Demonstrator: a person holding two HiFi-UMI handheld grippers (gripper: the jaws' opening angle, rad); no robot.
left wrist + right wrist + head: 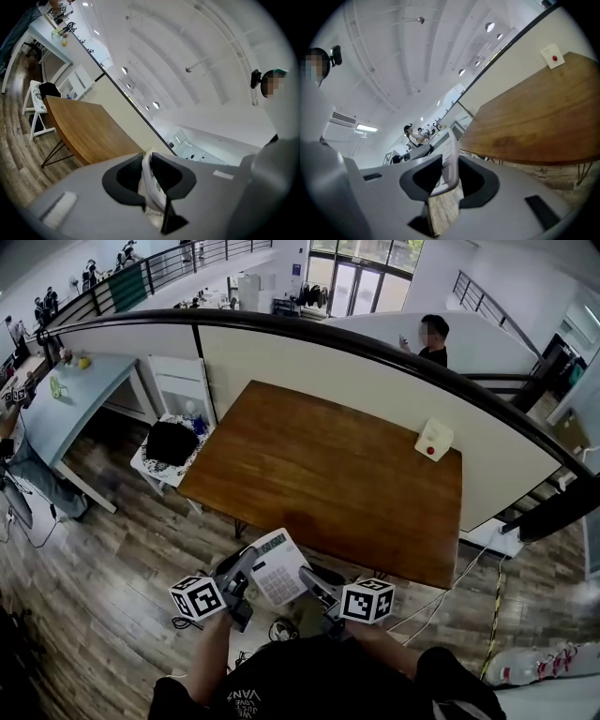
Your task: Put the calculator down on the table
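Note:
A white calculator (276,565) hangs in the air just short of the near edge of the brown wooden table (328,474), keys up. My left gripper (251,562) is shut on its left edge and my right gripper (307,577) is shut on its right edge. In the left gripper view the calculator's white edge (149,180) stands pinched between the dark pads. The right gripper view shows the calculator's edge (451,161) clamped between the pads, with the table (543,122) ahead to the right.
A white box with a red button (433,440) sits at the table's far right corner. A white stool with a black bag (172,442) stands left of the table. A curved partition wall (375,381) runs behind it. Cables lie on the wood floor (112,559) below.

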